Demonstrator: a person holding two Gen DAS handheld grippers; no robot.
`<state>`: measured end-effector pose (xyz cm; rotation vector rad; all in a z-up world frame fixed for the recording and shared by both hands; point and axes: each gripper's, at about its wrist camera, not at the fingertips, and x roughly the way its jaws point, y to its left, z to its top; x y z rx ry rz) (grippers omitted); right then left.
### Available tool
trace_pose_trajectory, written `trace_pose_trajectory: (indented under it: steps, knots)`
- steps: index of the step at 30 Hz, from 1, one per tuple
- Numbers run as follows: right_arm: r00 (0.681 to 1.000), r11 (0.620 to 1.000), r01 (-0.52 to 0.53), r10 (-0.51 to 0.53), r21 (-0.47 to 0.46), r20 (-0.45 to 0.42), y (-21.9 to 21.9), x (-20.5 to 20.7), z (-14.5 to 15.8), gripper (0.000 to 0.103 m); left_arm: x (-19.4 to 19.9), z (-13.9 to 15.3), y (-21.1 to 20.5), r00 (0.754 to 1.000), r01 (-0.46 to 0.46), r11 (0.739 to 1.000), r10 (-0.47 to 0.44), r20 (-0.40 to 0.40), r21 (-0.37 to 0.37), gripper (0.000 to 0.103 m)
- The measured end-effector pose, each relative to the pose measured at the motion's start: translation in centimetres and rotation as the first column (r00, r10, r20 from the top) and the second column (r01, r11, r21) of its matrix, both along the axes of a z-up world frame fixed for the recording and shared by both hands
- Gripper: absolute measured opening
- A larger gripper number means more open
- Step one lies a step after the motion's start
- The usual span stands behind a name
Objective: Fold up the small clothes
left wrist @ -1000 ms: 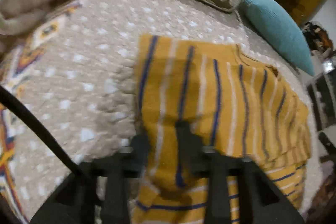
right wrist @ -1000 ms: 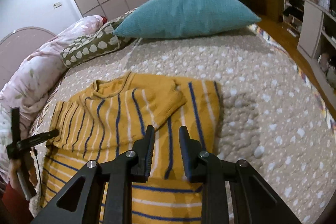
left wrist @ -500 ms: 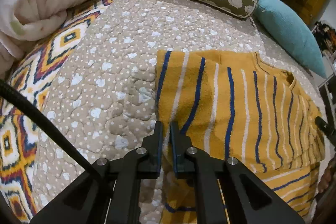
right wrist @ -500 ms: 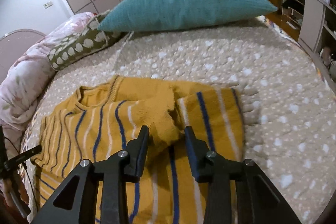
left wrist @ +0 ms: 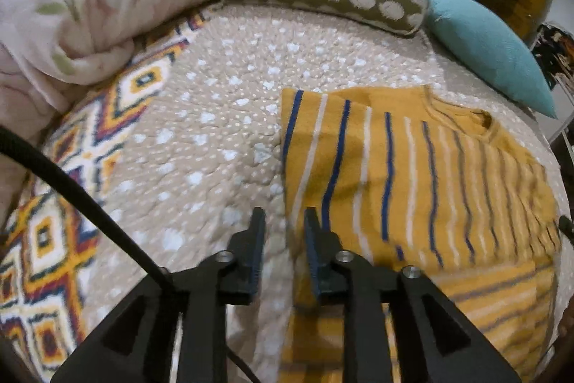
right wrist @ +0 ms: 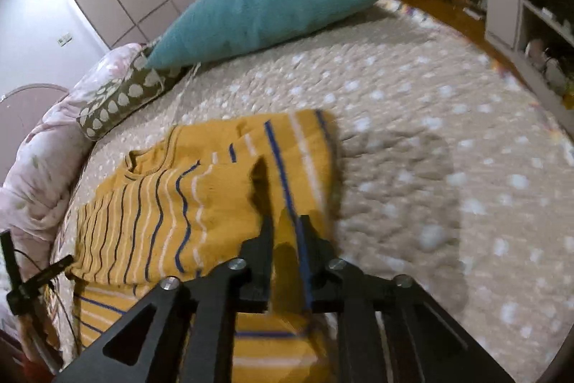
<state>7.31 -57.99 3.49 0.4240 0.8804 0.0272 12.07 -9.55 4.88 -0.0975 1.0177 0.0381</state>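
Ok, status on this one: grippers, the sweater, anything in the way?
Left gripper opening, empty, at sweater's edge. Right gripper closing, yellow knit between its jaws. Sweater part-folded on quilt. Nothing in the way.

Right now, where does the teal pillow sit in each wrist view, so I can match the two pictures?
Left wrist view: the teal pillow lies at the upper right, beyond the yellow striped sweater.
Right wrist view: the teal pillow fills the upper middle, behind the sweater.
Shared landmark: the olive spotted bolster, whose end meets the pillow's corner in both views.
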Motion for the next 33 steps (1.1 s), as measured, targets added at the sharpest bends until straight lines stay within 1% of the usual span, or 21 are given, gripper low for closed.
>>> trace_pose_trajectory:
  steps: [1, 2, 3, 5, 6, 10, 14, 16, 17, 18, 21, 24, 25, 26, 28, 29, 31, 33]
  knots:
    - [1.0, 1.0, -0.005, 0.005, -0.027, 0.006, -0.3, -0.9, 0.4, 0.025, -1.4, 0.7, 0.1, 1.0, 0.003, 1.0, -0.003, 0.018, 0.008, 0.042]
    - [1.0, 0.999, -0.011, 0.012, -0.049, 0.008, -0.5, -1.7, 0.7, 0.026, -2.7, 1.2, 0.2, 0.999, 0.004, 1.0, -0.005, 0.033, 0.01, 0.057]
    - [1.0, 0.997, -0.021, 0.022, -0.078, 0.006, -0.8, -2.9, 0.9, 0.027, -3.6, 1.4, 0.3, 0.999, 0.005, 1.0, -0.005, 0.044, 0.01, 0.066]
    - [0.999, 0.993, -0.032, 0.032, -0.109, -0.003, -1.3, -5.0, 0.9, 0.027, -6.3, 1.7, 0.5, 0.998, 0.003, 1.0, -0.003, 0.059, 0.004, 0.067]
    - [1.0, 0.992, -0.027, 0.026, -0.123, -0.006, -1.7, -6.3, 0.8, 0.028, -7.8, 1.5, 0.6, 0.999, 0.003, 1.0, -0.003, 0.051, 0.005, 0.067]
    - [1.0, 0.992, 0.0, 0.0, -0.126, 0.004, -2.5, -11.0, -0.4, 0.038, -11.8, 0.6, 0.3, 0.999, -0.013, 1.0, 0.013, 0.03, 0.011, 0.067]
    - [0.998, 0.987, -0.001, 0.01, -0.16, 0.055, -0.6, -15.4, -0.6, 0.044, -15.6, 0.7, -1.1, 0.998, -0.038, 0.999, 0.038, 0.045, -0.001, 0.068]
    - [0.997, 0.984, -0.005, 0.019, -0.179, 0.073, 0.7, -17.3, -0.3, 0.044, -18.0, 0.9, -2.1, 0.997, -0.054, 0.998, 0.055, 0.054, -0.013, 0.075]
    - [0.996, 0.985, -0.005, 0.019, -0.175, 0.082, 1.4, -18.3, -0.2, 0.044, -18.6, 0.8, -2.4, 0.996, -0.062, 0.998, 0.063, 0.056, -0.022, 0.08]
    - [0.996, 0.987, -0.006, 0.021, -0.159, 0.09, 2.0, -19.1, 0.0, 0.044, -19.6, 0.9, -2.8, 0.995, -0.075, 0.997, 0.077, 0.061, -0.036, 0.081]
    - [0.995, 0.995, 0.001, 0.008, -0.097, 0.097, 3.6, -21.4, 0.1, 0.045, -22.5, 0.5, -4.2, 0.993, -0.099, 0.992, 0.103, 0.052, -0.075, 0.081]
    - [0.996, 0.997, 0.008, -0.001, -0.081, 0.091, 5.3, -23.1, 0.1, 0.045, -24.7, -0.4, -5.3, 0.995, -0.093, 0.991, 0.096, 0.026, -0.096, 0.081]
    - [0.995, 0.996, 0.003, 0.006, -0.085, 0.098, 5.9, -23.6, 0.2, 0.045, -25.3, -0.8, -5.8, 0.996, -0.086, 0.993, 0.088, 0.02, -0.08, 0.081]
    - [0.995, 0.995, -0.004, 0.014, -0.097, 0.104, 6.6, -24.1, 0.2, 0.049, -25.7, -1.0, -6.3, 0.997, -0.079, 0.995, 0.08, 0.02, -0.053, 0.081]
    - [0.993, 0.988, -0.034, 0.05, -0.149, 0.105, 8.3, -24.6, 0.0, 0.056, -26.4, -1.7, -7.7, 0.999, -0.046, 0.998, 0.045, 0.023, 0.041, 0.082]
    - [0.993, 0.984, -0.044, 0.062, -0.173, 0.101, 8.8, -24.6, -0.1, 0.057, -26.4, -2.0, -8.0, 0.999, -0.038, 0.997, 0.037, 0.021, 0.066, 0.085]
    - [0.994, 0.975, -0.057, 0.075, -0.212, 0.074, 9.7, -24.1, -1.0, 0.057, -26.5, -2.3, -8.6, 0.999, -0.033, 0.996, 0.032, 0.019, 0.082, 0.089]
    - [0.997, 0.973, -0.059, 0.069, -0.222, 0.034, 9.9, -23.5, -2.1, 0.057, -26.6, -2.4, -8.7, 0.999, -0.035, 0.996, 0.033, 0.021, 0.083, 0.094]
